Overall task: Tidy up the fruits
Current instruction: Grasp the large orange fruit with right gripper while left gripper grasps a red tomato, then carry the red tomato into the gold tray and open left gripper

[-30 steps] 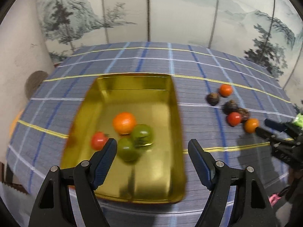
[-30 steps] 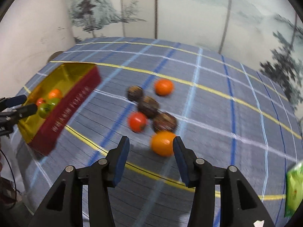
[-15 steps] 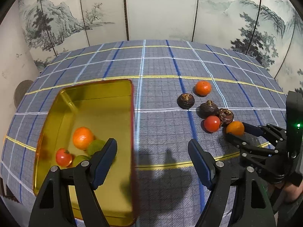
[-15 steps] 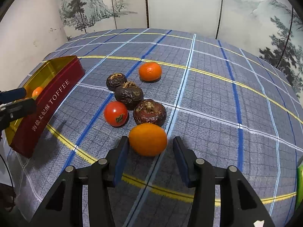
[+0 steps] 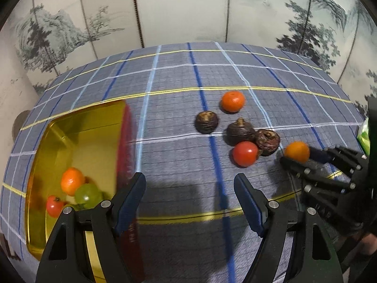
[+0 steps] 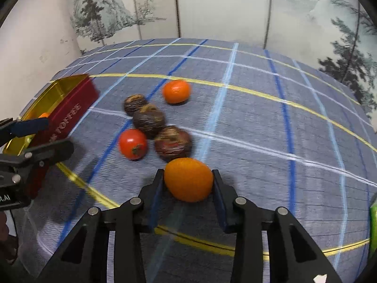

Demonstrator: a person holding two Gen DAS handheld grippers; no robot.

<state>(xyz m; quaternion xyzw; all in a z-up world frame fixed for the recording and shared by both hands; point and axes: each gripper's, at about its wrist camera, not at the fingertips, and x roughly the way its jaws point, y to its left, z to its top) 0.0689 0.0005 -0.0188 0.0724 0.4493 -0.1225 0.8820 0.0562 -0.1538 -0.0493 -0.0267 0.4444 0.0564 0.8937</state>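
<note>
At nine o'clock on the desk (image 5: pixel 165 75), the gold tin (image 5: pixel 77 141) holds an orange, tomato and green fruit. The left hand-held gripper (image 5: pixel 189 200) hovers spread, with nothing between its fingers. At three o'clock, beside the tomato (image 6: pixel 132 143) and brown fruits (image 6: pixel 173 142), the right hand-held gripper (image 6: pixel 188 186) pinches the orange fruit (image 6: pixel 188 179).
</note>
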